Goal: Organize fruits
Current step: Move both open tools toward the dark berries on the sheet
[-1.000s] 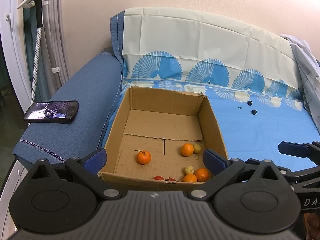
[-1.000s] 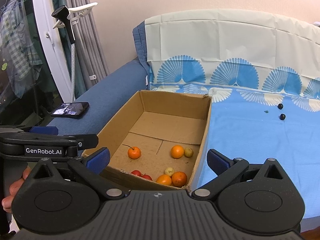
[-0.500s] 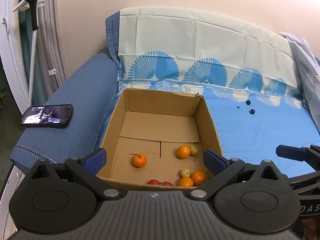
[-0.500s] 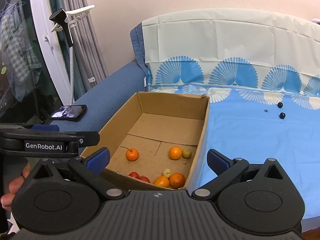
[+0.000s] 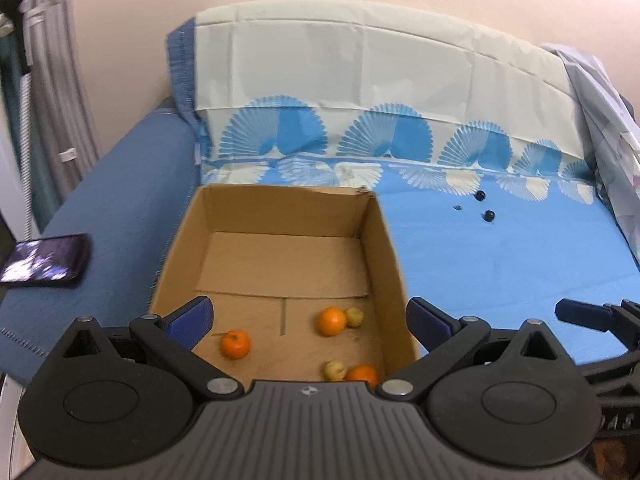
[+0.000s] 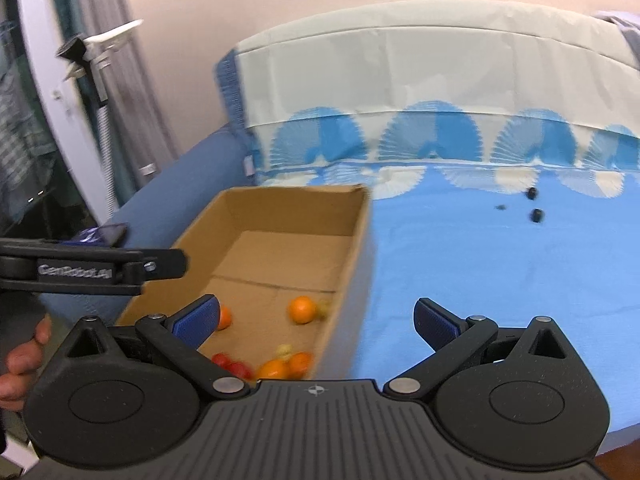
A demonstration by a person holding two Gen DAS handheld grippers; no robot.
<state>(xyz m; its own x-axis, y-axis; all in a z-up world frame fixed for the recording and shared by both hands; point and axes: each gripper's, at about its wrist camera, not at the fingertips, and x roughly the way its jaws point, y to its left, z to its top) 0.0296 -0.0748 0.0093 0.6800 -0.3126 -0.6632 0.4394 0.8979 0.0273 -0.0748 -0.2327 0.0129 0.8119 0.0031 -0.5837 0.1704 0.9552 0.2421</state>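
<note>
Ahead of left gripper (image 5: pixel 308 318), jaws spread wide and empty: cardboard box (image 5: pixel 376 248) on blue sheet (image 5: pixel 500 264), holding oranges (image 5: pixel 332 321) and small yellow fruits (image 5: pixel 354 317) at its near end. Right gripper (image 6: pixel 316 320) likewise wide open, empty, box ahead-left. Two dark berries (image 6: pixel 537 215) on sheet, far ahead-right, well apart from box.
</note>
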